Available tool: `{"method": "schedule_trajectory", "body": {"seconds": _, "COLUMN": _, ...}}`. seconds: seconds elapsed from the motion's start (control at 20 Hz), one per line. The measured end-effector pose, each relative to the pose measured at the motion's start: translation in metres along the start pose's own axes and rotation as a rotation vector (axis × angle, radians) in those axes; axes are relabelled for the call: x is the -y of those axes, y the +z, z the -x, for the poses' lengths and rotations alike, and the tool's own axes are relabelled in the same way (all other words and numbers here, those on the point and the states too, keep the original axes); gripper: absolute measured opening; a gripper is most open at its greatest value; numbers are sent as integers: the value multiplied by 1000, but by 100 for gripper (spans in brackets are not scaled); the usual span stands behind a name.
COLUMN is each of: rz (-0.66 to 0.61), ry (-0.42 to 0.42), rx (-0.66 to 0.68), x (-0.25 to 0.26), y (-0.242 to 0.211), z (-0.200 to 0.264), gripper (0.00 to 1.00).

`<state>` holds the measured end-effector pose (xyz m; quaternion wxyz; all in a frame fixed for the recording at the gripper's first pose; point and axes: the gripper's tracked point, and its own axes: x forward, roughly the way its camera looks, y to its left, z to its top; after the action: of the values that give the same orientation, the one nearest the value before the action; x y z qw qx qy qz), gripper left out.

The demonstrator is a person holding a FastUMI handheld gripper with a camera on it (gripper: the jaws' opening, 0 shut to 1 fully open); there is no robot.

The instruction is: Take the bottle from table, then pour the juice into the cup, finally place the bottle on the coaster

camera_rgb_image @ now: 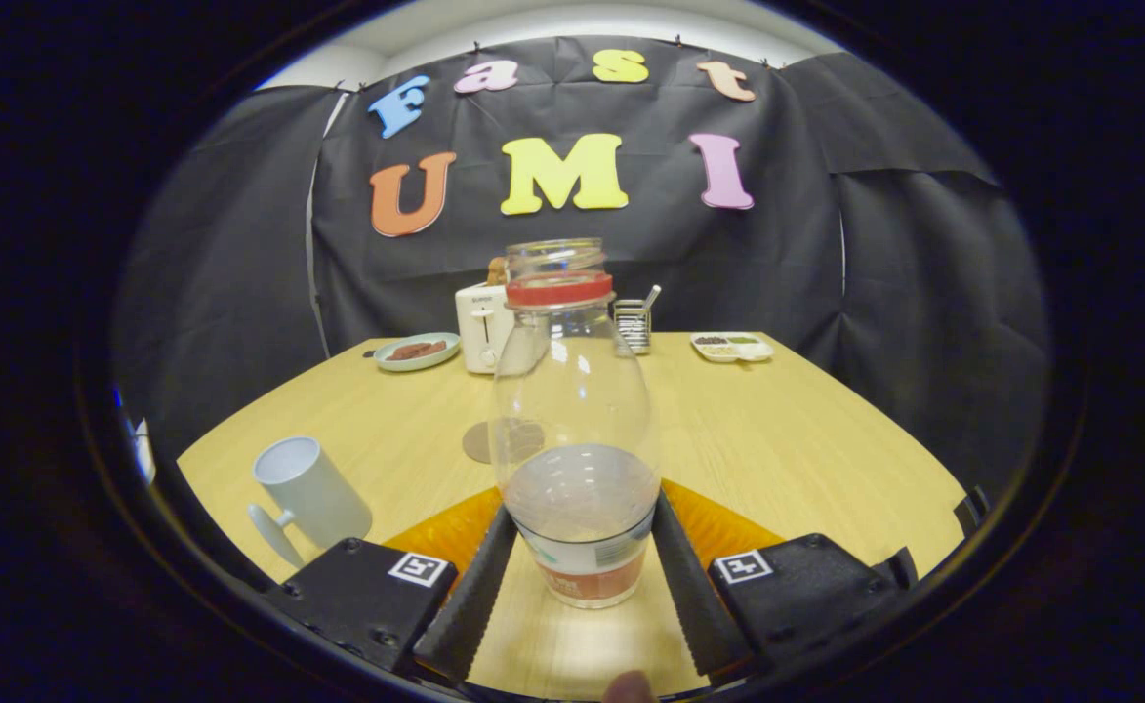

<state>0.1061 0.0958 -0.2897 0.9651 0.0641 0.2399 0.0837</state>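
Note:
A clear plastic bottle (575, 420) with a red neck ring and no cap stands upright between my fingers. Its lower part holds a pale greyish liquid. My gripper (584, 508) is shut on the bottle, with both fingers (479, 586) pressing its lower sides. I cannot tell whether its base rests on the table (787, 439) or hangs just above it. A white cup (313, 491) with a handle stands left of the fingers. A round brown coaster (479, 441) lies just beyond the bottle, partly hidden behind it.
At the table's far edge stand a white toaster (481, 327), a plate with food (418, 351), a metal holder (633, 323) and a white divided dish (732, 347). An orange mat (718, 527) lies under the fingers. Black cloth walls close in the table.

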Motion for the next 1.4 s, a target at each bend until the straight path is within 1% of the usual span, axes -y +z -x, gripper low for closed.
{"method": "schedule_trajectory", "body": {"seconds": 0.25, "rz": 44, "ry": -5, "rx": 0, "x": -3, "y": 9, "z": 10, "gripper": 81}}
{"method": "schedule_trajectory", "body": {"seconds": 0.5, "rz": 172, "ry": -24, "rx": 53, "x": -10, "y": 35, "z": 25, "gripper": 76}}
{"method": "schedule_trajectory", "body": {"seconds": 0.7, "rz": 345, "ry": -62, "rx": 92, "x": -23, "y": 51, "z": 26, "gripper": 74}}
{"method": "schedule_trajectory", "body": {"seconds": 0.95, "rz": 592, "ry": -135, "rx": 141, "x": -38, "y": 65, "z": 16, "gripper": 75}}
{"method": "schedule_trajectory", "body": {"seconds": 1.1, "rz": 719, "ry": -170, "rx": 171, "x": -51, "y": 69, "z": 7, "gripper": 74}}
{"method": "schedule_trajectory", "body": {"seconds": 1.4, "rz": 976, "ry": -188, "rx": 195, "x": -79, "y": 60, "z": -12, "gripper": 74}}
